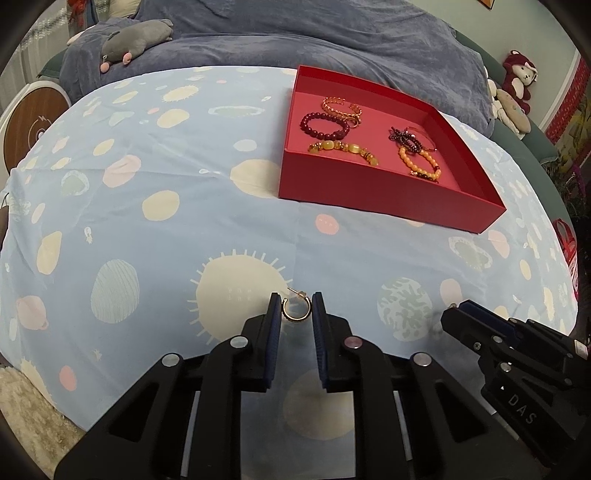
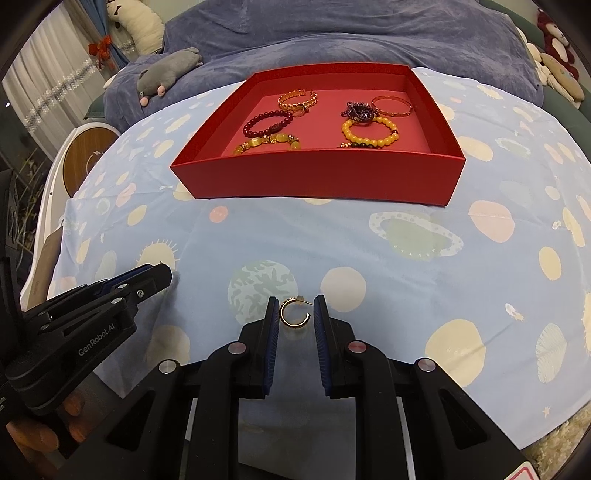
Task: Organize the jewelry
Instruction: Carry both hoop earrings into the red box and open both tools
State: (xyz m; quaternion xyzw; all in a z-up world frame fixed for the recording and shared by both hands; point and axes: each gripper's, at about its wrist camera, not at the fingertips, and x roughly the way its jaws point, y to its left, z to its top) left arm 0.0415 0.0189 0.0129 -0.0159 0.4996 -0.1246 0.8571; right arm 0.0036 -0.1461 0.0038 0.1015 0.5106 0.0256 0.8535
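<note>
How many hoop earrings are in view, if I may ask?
2: one earring in the left claw, the other earring in the right claw. The bracelets might hide more.

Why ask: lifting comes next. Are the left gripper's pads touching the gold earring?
Touching. The left wrist view shows the gold earring wedged between both pads of the left gripper, no gap either side.

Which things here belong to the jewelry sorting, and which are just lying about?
Part of the job:
- red box
- bracelets in it
- gold earring in the left gripper
- gold earring in the right gripper

Lying about:
- grey plush toy
- red plush toy
- blue blanket
</note>
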